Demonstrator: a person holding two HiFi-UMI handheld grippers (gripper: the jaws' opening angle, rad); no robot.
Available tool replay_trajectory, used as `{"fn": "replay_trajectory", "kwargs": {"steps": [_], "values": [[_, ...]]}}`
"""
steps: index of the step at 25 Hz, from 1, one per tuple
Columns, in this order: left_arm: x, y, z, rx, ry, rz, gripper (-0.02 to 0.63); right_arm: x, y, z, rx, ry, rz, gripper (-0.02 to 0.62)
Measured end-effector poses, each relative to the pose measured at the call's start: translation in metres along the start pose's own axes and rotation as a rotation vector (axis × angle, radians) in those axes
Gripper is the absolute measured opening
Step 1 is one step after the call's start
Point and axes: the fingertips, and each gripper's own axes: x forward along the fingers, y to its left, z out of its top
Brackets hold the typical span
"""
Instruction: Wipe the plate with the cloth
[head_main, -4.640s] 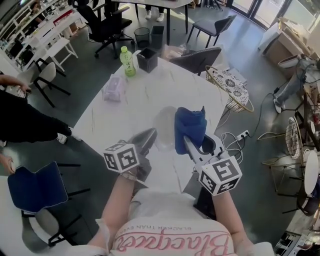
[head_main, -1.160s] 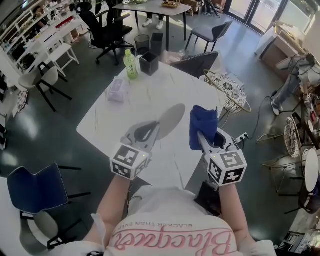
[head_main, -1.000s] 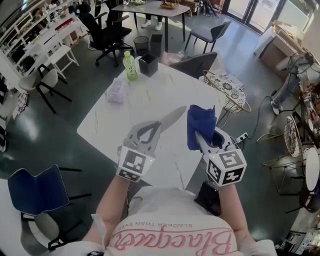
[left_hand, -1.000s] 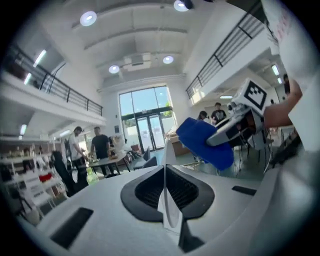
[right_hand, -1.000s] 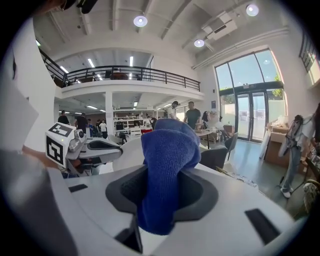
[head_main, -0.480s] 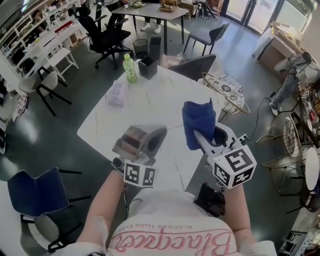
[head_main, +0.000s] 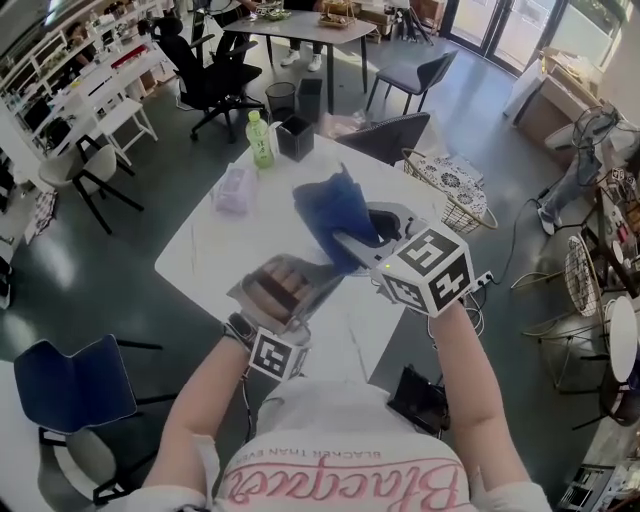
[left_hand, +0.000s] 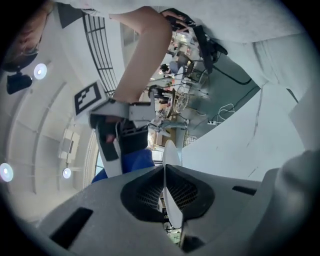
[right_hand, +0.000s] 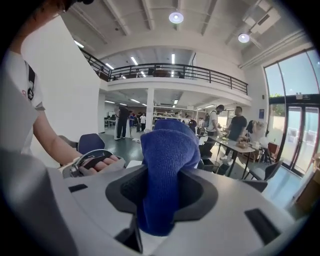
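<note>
Blue cloth (right_hand: 167, 145) bunches between the jaws of my right gripper (right_hand: 164, 172), which clamp it tight above the white tabletop (head_main: 250, 220). My left gripper (left_hand: 165, 172) is closed on the rim of the pale plate (left_hand: 171, 152), seen edge-on, with the cloth just beside it. I cannot tell whether they touch.

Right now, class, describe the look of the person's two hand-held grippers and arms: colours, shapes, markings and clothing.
The left gripper and right gripper are light grey moulded plastic, each with a dark rounded recess between two broad jaws. Each bears a white cube with black square markers: left cube, right cube. The white short-sleeved shirt has pink lettering.
</note>
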Motion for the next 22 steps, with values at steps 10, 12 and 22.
{"fn": "replay_trajectory", "kwargs": {"steps": [10, 12, 22], "values": [[-0.004, -0.007, 0.013, 0.054, -0.028, 0.002, 0.014, 0.045, -0.001, -0.007, 0.107, -0.062, 0.055, 0.13], [-0.003, -0.007, 0.009, 0.035, -0.018, -0.006, 0.014, 0.046, -0.004, -0.019, 0.105, -0.016, 0.047, 0.129], [-0.003, 0.003, -0.001, -0.016, 0.012, 0.027, 0.014, 0.005, -0.038, -0.053, 0.142, 0.034, -0.045, 0.129]]}}
